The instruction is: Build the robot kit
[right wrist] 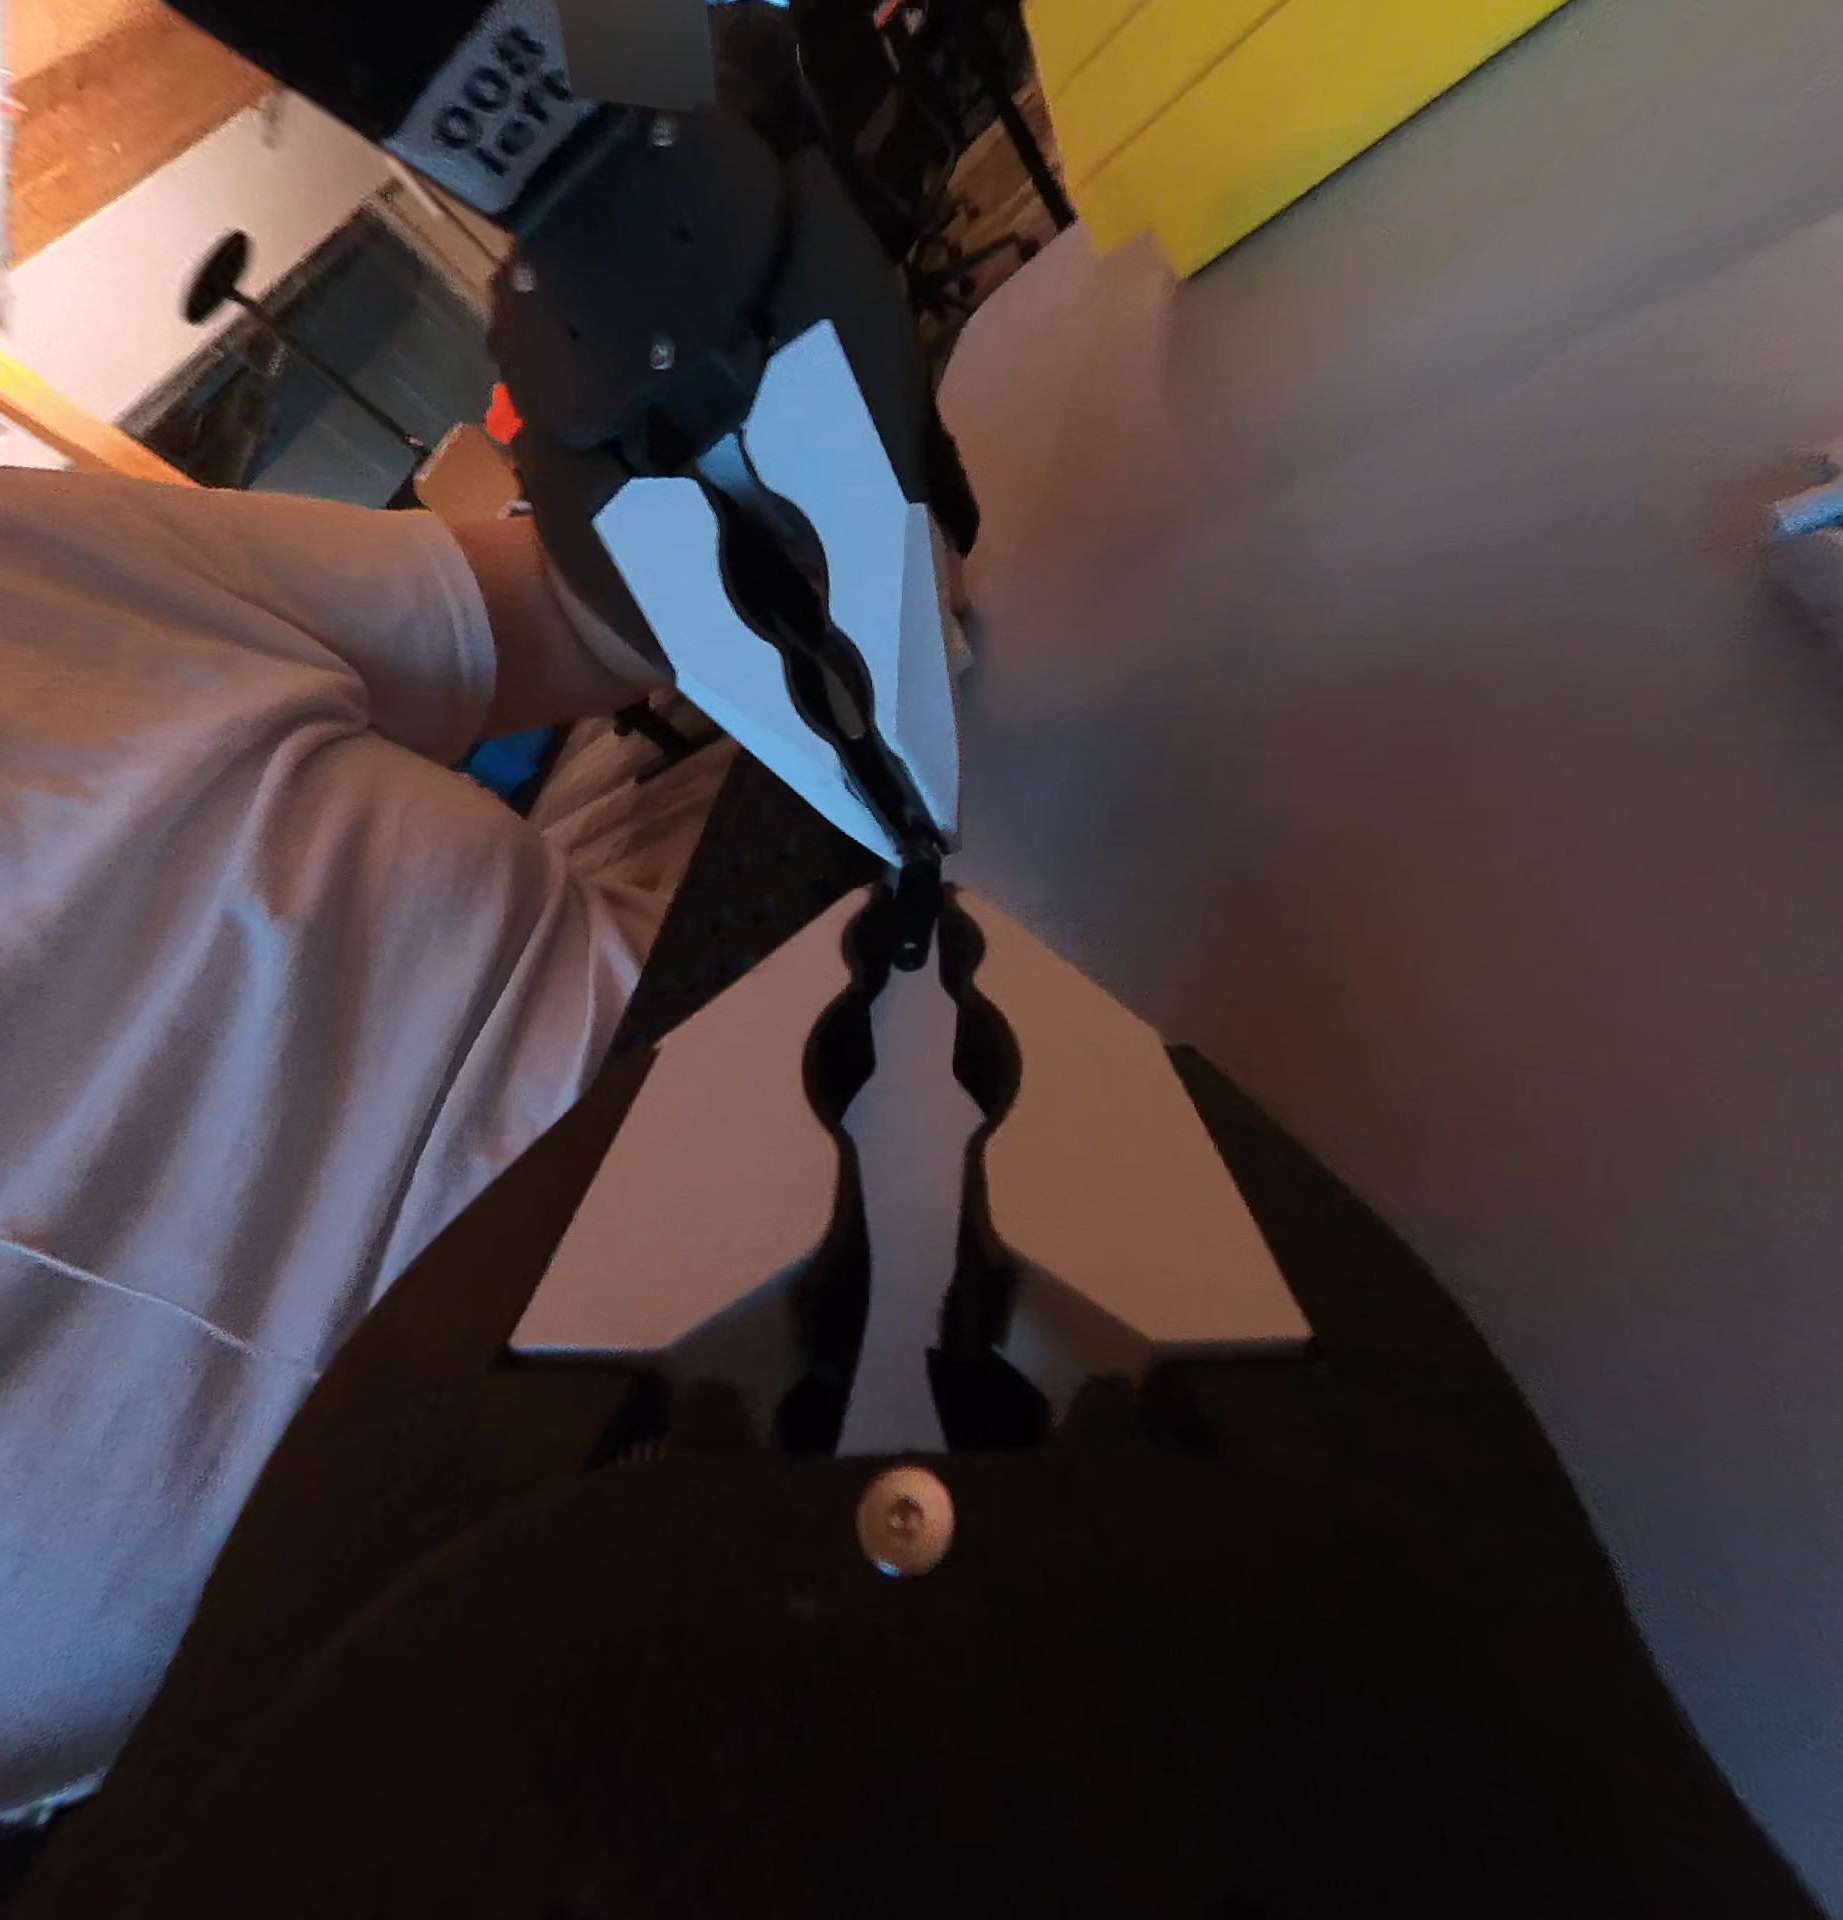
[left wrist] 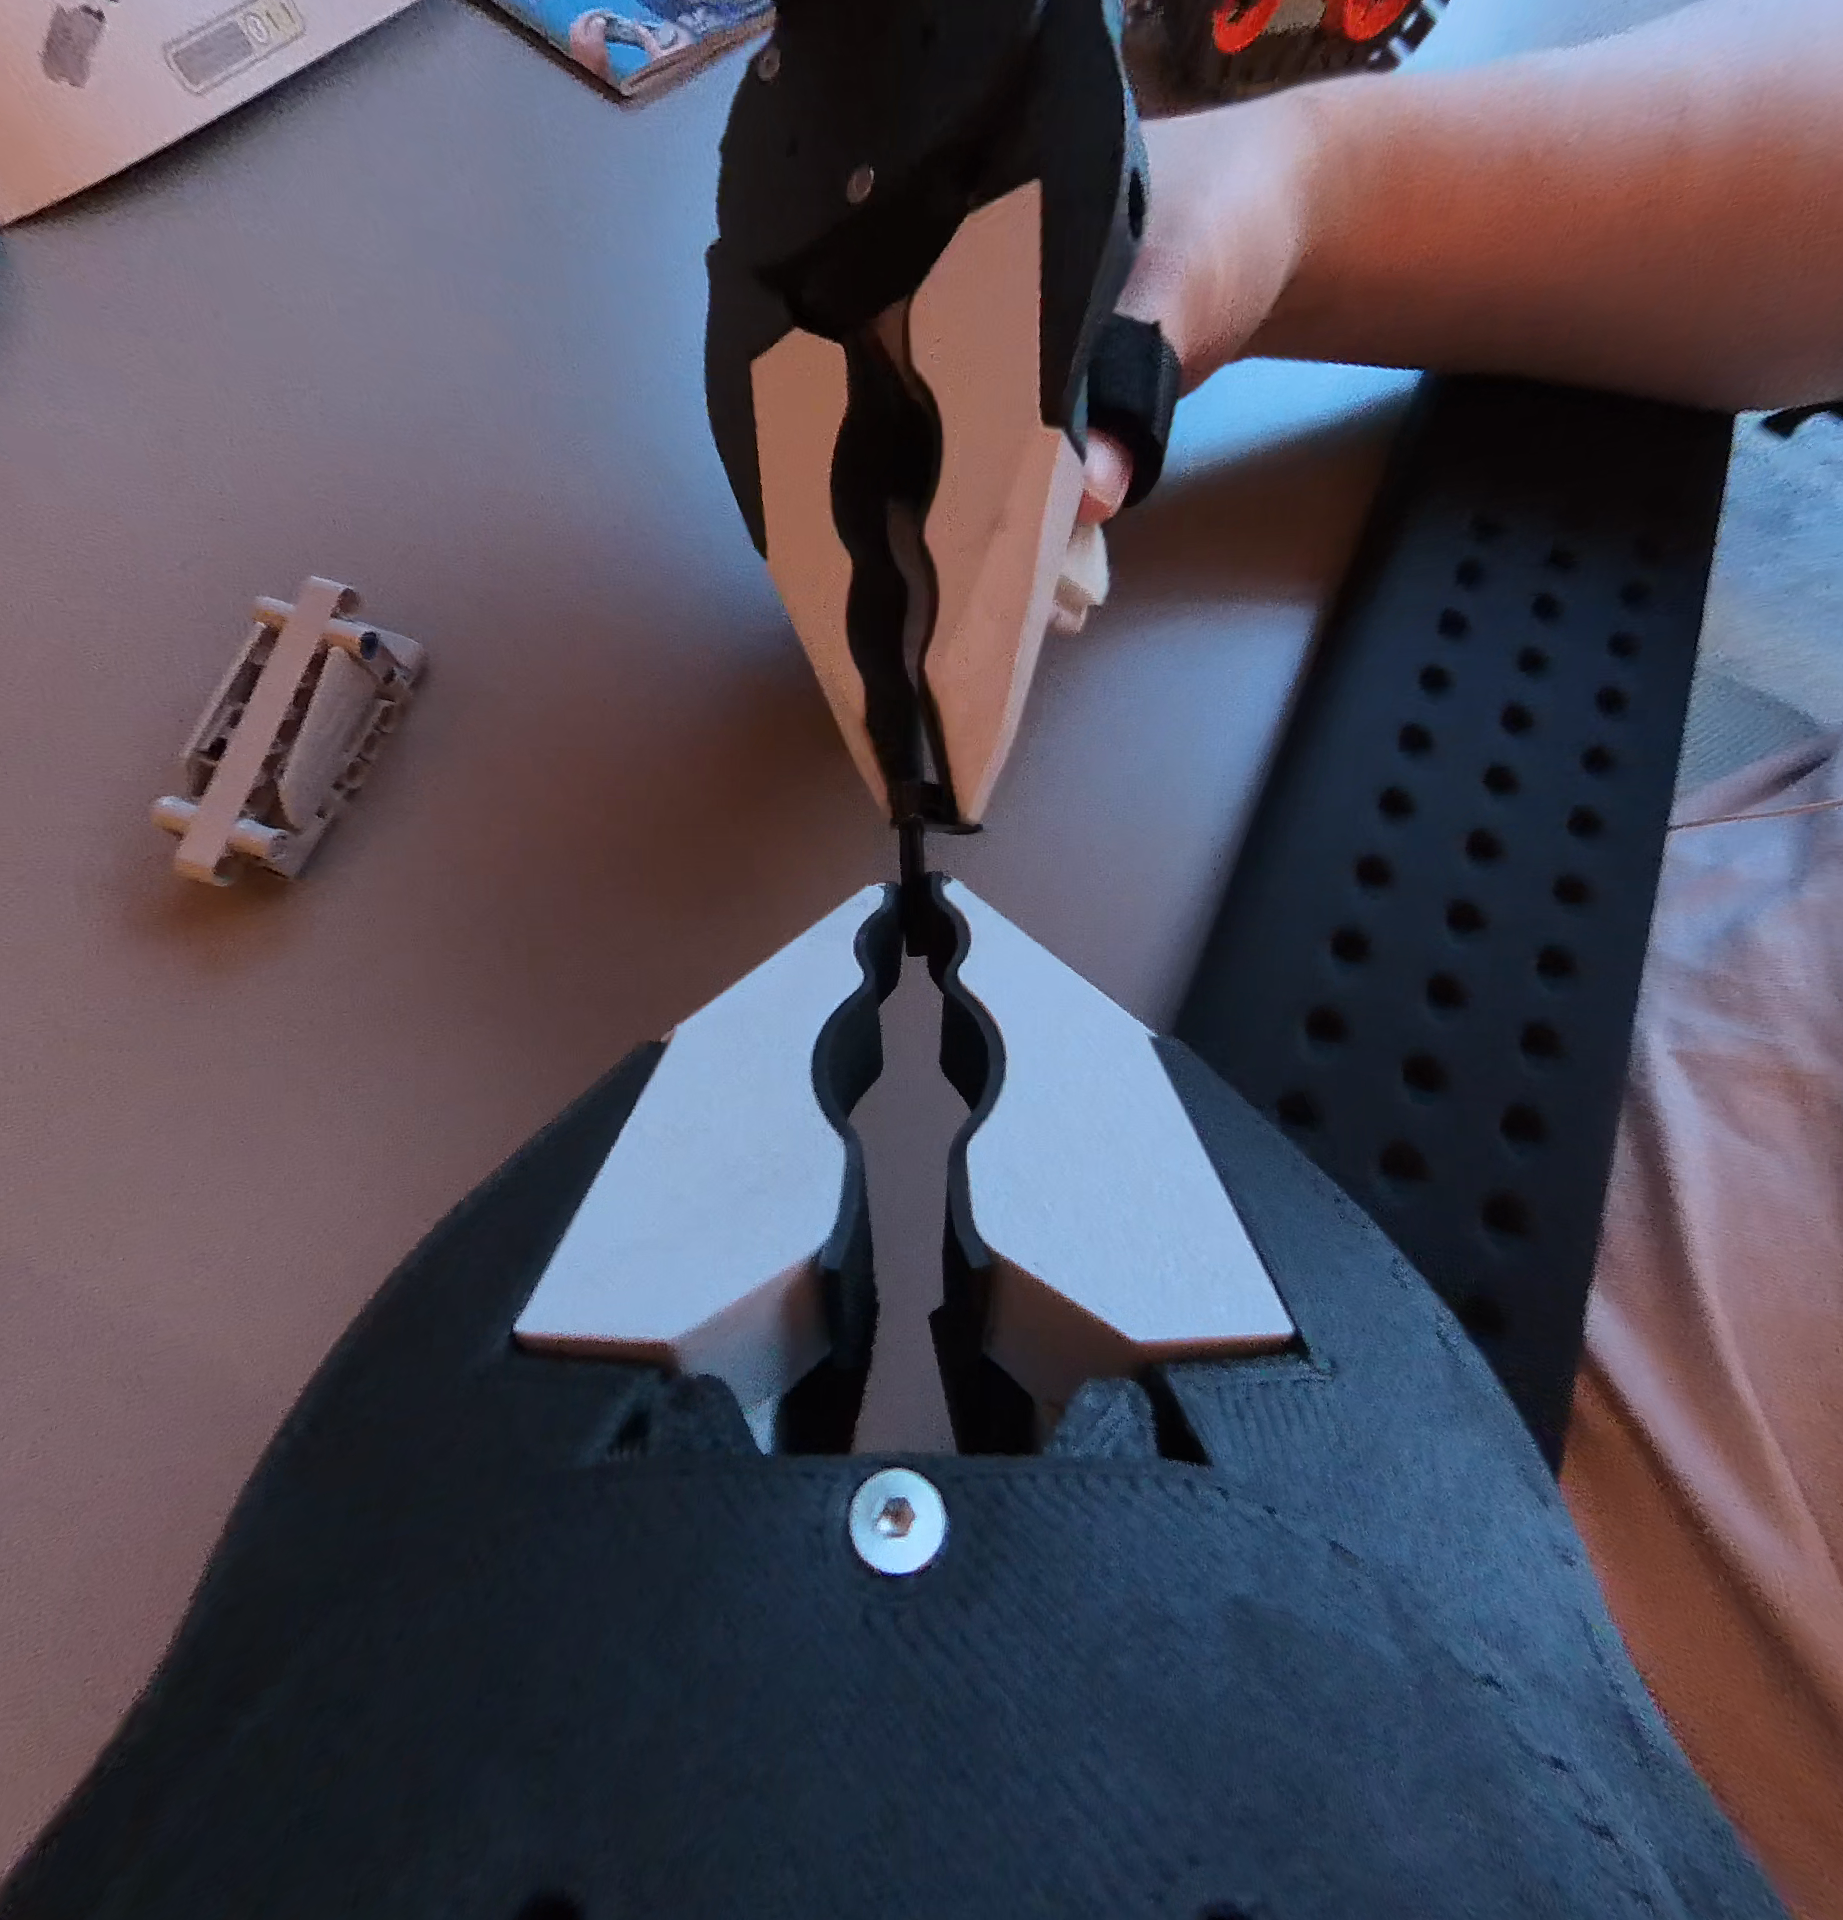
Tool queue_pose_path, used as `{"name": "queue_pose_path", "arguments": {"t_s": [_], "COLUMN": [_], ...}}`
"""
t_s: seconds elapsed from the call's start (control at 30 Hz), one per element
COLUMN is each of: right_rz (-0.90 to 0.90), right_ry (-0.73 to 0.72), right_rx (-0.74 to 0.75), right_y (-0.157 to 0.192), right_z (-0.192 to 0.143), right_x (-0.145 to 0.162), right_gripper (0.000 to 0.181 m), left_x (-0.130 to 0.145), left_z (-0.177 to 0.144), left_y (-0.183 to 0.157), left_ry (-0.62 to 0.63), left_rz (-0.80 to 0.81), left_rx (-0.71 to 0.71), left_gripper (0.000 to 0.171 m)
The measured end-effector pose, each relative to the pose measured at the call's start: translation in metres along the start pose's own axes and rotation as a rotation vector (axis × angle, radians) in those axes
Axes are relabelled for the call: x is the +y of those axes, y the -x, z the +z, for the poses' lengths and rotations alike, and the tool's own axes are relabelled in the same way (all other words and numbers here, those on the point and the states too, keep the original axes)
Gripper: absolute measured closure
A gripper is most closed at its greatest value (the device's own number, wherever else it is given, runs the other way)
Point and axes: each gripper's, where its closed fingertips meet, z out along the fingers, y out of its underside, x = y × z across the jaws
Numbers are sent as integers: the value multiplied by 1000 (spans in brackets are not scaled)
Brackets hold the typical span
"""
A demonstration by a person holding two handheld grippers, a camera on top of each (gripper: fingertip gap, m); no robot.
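Tip to tip over the brown worktop [left wrist: 481,1039]: the left tool [left wrist: 915,894] comes up from six o'clock, the right tool [left wrist: 922,800] comes down from twelve, and a small thin black part [left wrist: 912,873] bridges the gap between them. Both tools are clenched on that piece, one at each end, with only a sliver of it visible between the tips.

The left wrist view gives the worktop: a grey plastic brick assembly with pegs and crossbars [left wrist: 288,732] lies alone at nine o'clock, well apart from the tools. A pale cardboard box [left wrist: 117,83] sits at eleven o'clock, a colourful printed booklet [left wrist: 636,42] beside it at twelve. A black perforated chair part [left wrist: 1499,831] runs along three o'clock, and the person's bare forearm [left wrist: 1519,229] crosses at two o'clock, a finger in a black strap loop [left wrist: 1140,405] at the right tool's side.

The right wrist view turns the other way: the right tool [right wrist: 912,909] in near shadow at six o'clock, the left tool [right wrist: 922,836] angling in from eleven, the black part [right wrist: 912,904] pinched between. A white T-shirt sleeve [right wrist: 221,831] fills nine o'clock and blocks what is behind it. A yellow panel [right wrist: 1260,104] glows at one o'clock. A blurred pale object [right wrist: 1831,540] sits at three o'clock, too smeared to identify. No containers with visible contents.
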Motion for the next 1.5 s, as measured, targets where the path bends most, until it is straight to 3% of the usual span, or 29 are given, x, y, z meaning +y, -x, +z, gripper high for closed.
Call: {"name": "queue_pose_path", "arguments": {"t_s": [0.17, 0.4, 0.53, 0.73, 0.93, 1.07, 1.17, 1.33, 1.5], "right_rz": [-109, -342, -364, -372, -359, -332, -364, -411, -381], "right_ry": [-17, -91, -133, -158, -207, -213, -222, -229, -168], "right_rx": [37, 75, 76, 64, 74, 44, 71, 115, 127], "right_y": [1, 11, 12, 14, 12, 13, 12, 12, 3], "right_z": [-3, -8, -10, -12, -14, -19, -21, -30, -42], "right_x": [-2, -13, -19, -22, -29, -29, -31, -32, -23], "right_gripper": [174, 174, 174, 174, 173, 181, 160, 160, 176], "left_x": [-3, -21, -21, -26, -21, -21, -21, -30, -39], "left_z": [-1, -20, -18, -21, -19, -18, -19, -10, 5], "left_y": [-1, -10, -2, -2, 0, -1, 2, 1, 7], "left_ry": [-48, -281, -317, -357, -313, -311, -302, -276, -244], "left_rz": [13, -249, -169, -151, -178, -185, -183, -148, -115], "left_rx": [-3, 318, 247, 234, 235, 244, 233, 248, 304], "left_gripper": [169, 153, 170, 170, 170, 169, 169, 169, 169]}}
